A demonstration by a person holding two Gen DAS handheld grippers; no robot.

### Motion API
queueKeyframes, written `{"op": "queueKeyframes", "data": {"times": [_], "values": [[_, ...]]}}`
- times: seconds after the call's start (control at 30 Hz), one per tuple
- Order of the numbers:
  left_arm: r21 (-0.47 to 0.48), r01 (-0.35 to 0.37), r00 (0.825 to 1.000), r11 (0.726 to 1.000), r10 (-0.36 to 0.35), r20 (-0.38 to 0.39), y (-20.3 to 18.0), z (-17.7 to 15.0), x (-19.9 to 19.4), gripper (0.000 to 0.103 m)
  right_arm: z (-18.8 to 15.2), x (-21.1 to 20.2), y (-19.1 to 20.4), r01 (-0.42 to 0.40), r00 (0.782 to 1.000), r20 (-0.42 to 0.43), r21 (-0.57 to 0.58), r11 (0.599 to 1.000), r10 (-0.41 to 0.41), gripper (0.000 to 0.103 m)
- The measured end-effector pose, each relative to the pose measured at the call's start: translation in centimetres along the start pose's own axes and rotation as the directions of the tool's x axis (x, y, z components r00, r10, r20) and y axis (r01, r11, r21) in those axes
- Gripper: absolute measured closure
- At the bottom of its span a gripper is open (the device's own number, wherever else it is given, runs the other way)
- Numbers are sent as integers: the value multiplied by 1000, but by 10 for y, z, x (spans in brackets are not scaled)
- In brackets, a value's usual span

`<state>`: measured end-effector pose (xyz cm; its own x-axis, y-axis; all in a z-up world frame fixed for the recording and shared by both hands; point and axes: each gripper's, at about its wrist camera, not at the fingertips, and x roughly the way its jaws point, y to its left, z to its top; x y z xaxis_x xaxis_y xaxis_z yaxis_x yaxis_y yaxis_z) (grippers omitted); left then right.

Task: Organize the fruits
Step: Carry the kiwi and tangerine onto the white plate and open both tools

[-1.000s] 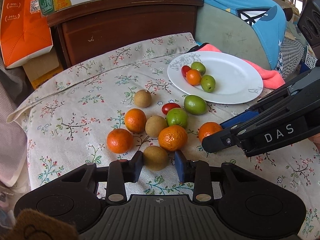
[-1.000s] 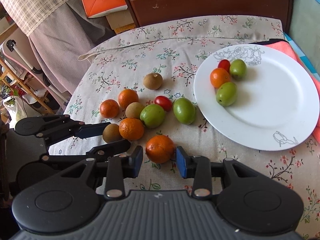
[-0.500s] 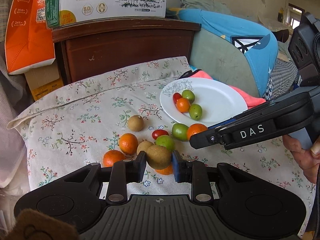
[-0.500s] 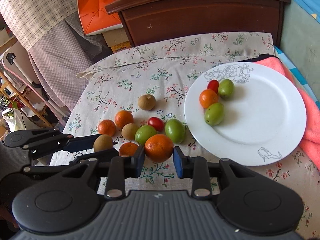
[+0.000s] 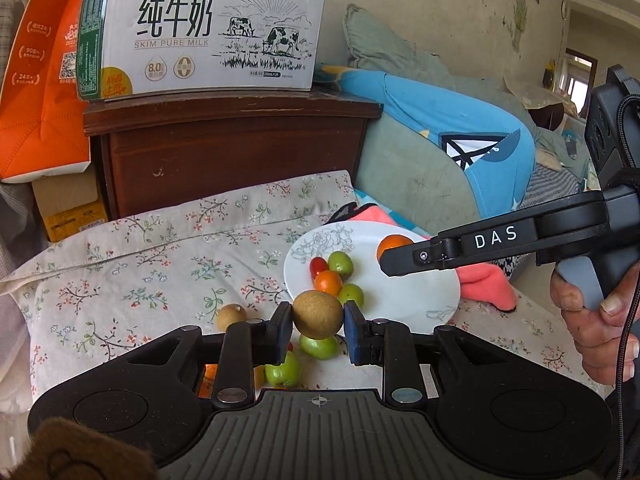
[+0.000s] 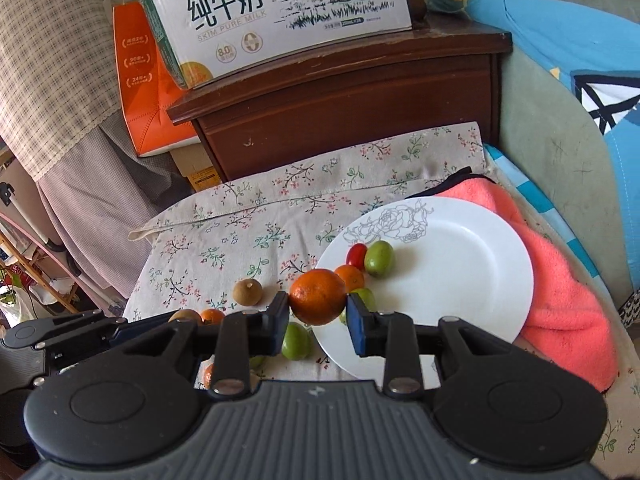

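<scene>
both loaded: left gripper (image 5: pixel 318 320) clamped on brown fruit (image 5: pixel 318 314), right gripper (image 6: pixel 318 307) on orange (image 6: pixel 317 297); plate (image 6: pixel 472 256) ahead-right of both, right one nearer

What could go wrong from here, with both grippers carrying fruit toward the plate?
1. The right gripper grips the round orange only at its sides; it might slip.
2. The four fruits crowd the white plate's near edge; dropping the brown fruit from the left gripper there could knock one off.
3. The grippers may collide.
</scene>
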<state>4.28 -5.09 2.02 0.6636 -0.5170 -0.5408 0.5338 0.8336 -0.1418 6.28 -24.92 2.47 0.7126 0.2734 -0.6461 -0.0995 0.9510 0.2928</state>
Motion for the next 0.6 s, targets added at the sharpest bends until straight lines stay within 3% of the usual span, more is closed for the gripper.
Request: {"op": "queueKeyframes", "data": {"times": [0.2,0.37,0.6], "values": [[41,19,1000,999,-20,21,-12,18,16,78,13,-17,-18,17,998,58,47,999,-19,72],[82,45,999,996,-45,-9,-27,20,40,78,22,-25,-45,93,991,84,147,985,-106,72],[91,64,997,994,-60,-41,-44,19,69,78,19,-17,-71,215,973,27,259,942,-229,72]]}}
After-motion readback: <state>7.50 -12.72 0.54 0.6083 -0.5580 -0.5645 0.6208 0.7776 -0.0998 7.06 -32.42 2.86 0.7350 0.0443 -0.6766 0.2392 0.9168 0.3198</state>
